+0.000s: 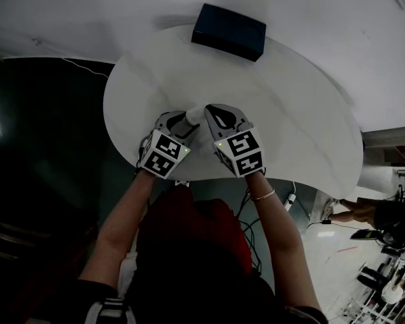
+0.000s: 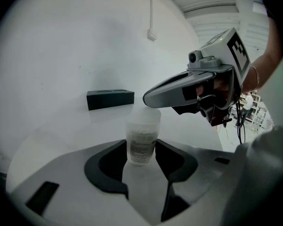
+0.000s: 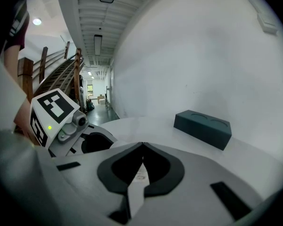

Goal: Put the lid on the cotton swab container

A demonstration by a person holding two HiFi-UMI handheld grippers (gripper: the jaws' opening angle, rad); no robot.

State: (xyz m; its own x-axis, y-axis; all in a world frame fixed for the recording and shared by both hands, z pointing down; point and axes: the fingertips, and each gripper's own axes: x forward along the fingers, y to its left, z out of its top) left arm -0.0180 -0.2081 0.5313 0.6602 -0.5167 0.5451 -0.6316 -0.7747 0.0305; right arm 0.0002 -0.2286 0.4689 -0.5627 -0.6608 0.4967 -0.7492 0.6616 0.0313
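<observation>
**Lid over container, both grippers engaged.**
My left gripper [image 2: 141,147] has its jaws clamped on the upright container [image 2: 141,138]. My right gripper [image 3: 141,146], jaws closed tip to tip, bears on the lid [image 2: 145,116] sitting on top. Off-centre pressure could cock the lid or tilt the container near the worktop [image 1: 290,113] edge.

Left gripper [image 1: 183,121], right gripper [image 1: 212,111]: pale grey moulded shells, black curved pads inside jaws, black slots on top.
Left marker cube [image 1: 163,154], right marker cube [image 1: 241,152]: black-and-white squares, small green light [image 1: 186,152] at corner.
Right gripper: round camera lens [image 2: 193,56] under cube, red part and dark cables [image 2: 239,121] beneath.
Person: dark red top [image 1: 196,225], dark short sleeves [image 1: 88,292], thin bracelet [image 1: 263,196] on right wrist.
</observation>
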